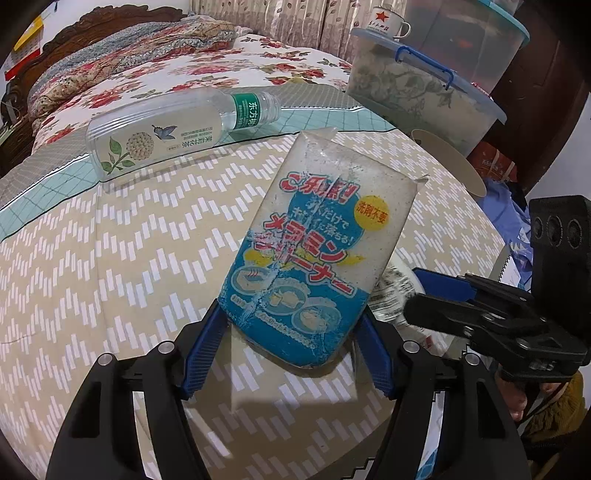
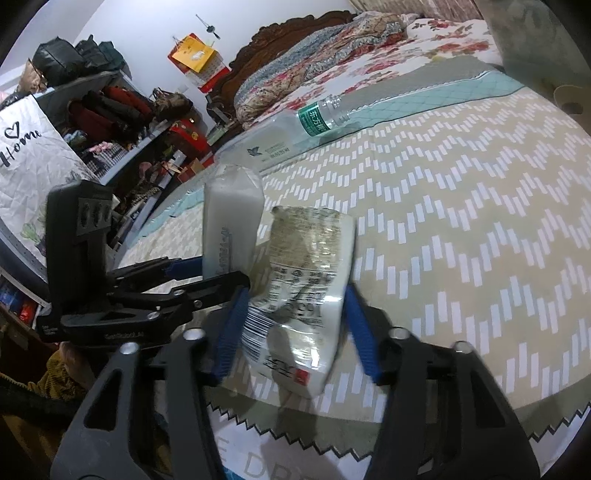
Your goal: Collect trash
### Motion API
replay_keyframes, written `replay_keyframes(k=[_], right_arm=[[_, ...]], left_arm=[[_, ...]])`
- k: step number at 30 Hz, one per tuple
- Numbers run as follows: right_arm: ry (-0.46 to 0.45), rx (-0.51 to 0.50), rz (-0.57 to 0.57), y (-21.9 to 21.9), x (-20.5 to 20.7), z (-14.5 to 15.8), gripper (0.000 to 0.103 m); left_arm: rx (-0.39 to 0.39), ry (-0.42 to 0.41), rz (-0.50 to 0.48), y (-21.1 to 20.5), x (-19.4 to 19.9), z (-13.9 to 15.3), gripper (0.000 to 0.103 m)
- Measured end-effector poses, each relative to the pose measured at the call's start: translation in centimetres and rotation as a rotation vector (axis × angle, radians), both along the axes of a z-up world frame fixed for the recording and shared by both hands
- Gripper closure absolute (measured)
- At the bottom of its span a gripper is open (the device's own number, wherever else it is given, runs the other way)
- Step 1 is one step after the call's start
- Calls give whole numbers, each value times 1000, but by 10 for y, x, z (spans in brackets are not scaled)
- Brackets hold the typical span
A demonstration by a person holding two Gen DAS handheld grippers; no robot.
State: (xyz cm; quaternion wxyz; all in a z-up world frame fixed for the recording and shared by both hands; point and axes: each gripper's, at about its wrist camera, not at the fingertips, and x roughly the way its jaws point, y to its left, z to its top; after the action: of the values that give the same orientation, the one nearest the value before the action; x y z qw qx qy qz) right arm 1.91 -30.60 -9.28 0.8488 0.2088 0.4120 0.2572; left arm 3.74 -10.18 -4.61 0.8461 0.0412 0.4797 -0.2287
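My left gripper [image 1: 293,325] is shut on a blue and white sponge pack [image 1: 317,251] with Japanese print and holds it above the bed. My right gripper [image 2: 291,314] is shut on a crumpled white plastic packet [image 2: 303,295] with a barcode. The packet also shows in the left wrist view [image 1: 395,291], beside the right gripper [image 1: 436,295]. The sponge pack's edge [image 2: 231,221] stands left of the packet in the right wrist view. An empty clear tea bottle [image 1: 173,129] with no cap lies on its side farther up the bed; it also shows in the right wrist view [image 2: 291,133].
The bed has a beige zigzag cover [image 1: 110,258] and a floral quilt [image 1: 166,55] behind. Stacked plastic storage boxes [image 1: 424,81] with an enamel mug [image 1: 388,22] stand at the far right. Shelves with clothes [image 2: 110,110] line the left side in the right wrist view.
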Motion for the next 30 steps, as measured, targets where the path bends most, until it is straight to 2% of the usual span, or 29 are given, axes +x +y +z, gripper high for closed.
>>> replay_keyframes(k=[1,4,9,12,19,26,30], right_arm=[[11,4,2,1,2,-1,70],[43,42,6,-1,4,-7,82],[102,197,-28,-22,7,-19,92],[110,236,-66,-37,6,-22,93],[61,249,-186,-84,-6,-16,94],[29,282,-333,-145,-20,-13,94],[3,279,-446,-188,-23,-12,94]], left_arm=[[0,0,-1,0,0,1,38],[-1,-2,3,0,0,1,40],[-40,26,12,3,4,4,44],[-68,48,2,0,7,5,45],[-47,25,-65,-42,12,16,45],[-24,-12,-202,-121,32,32,45],[-25,26,-279,-177,51,25,45]])
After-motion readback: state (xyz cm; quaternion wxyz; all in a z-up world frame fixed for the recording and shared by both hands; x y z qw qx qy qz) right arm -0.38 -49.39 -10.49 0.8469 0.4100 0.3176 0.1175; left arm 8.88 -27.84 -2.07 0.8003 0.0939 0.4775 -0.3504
